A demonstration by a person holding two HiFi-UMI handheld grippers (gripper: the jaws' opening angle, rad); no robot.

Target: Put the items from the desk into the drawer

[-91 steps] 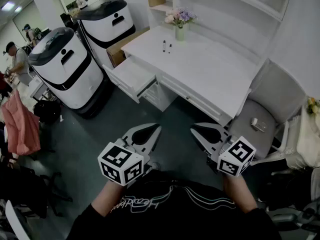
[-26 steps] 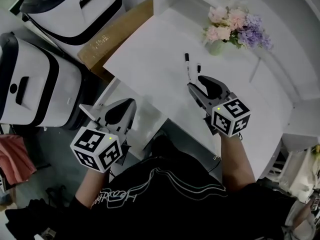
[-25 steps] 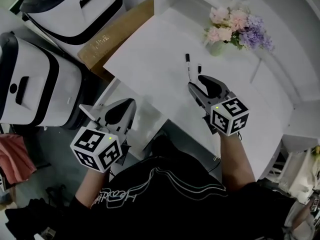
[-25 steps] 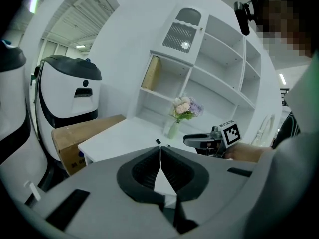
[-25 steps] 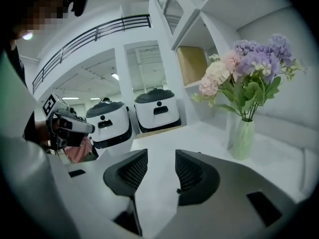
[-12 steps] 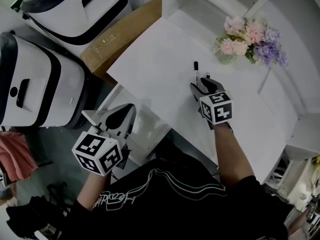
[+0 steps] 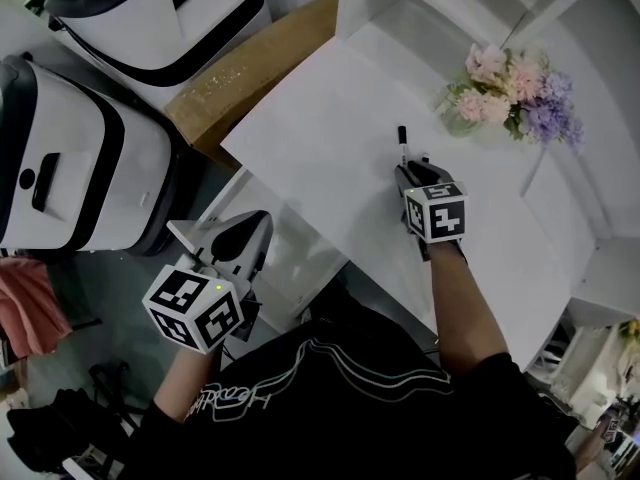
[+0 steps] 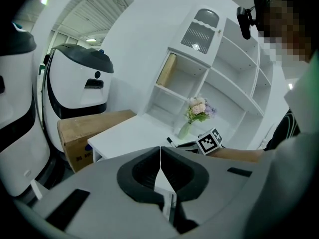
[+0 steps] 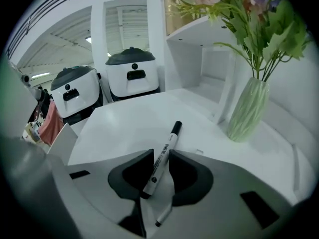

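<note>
A white marker with a black cap point(image 9: 162, 158) lies on the white desk point(image 7: 320, 118), and its cap end shows past my right gripper point(image 7: 412, 171). In the right gripper view the right gripper point(image 9: 161, 153) is shut on the marker's barrel, one jaw pressing each side. A second, thinner pen point(image 9: 162, 215) lies on the desk beneath the jaws. My left gripper point(image 7: 258, 220) hangs over the open drawer point(image 7: 300, 243) at the desk's near left. It is shut, and its jaws point(image 8: 160, 156) meet with nothing between them.
A vase of pink and purple flowers point(image 7: 510, 93) stands just beyond the marker, close to the right gripper. A cardboard box point(image 7: 250, 63) sits left of the desk. Two large white machines point(image 7: 80, 168) stand beyond it. Shelves rise behind the desk.
My right gripper has reached forward across the desk to the marker, and its jaws now sit closed on the barrel. The left gripper has stayed over the drawer.
</note>
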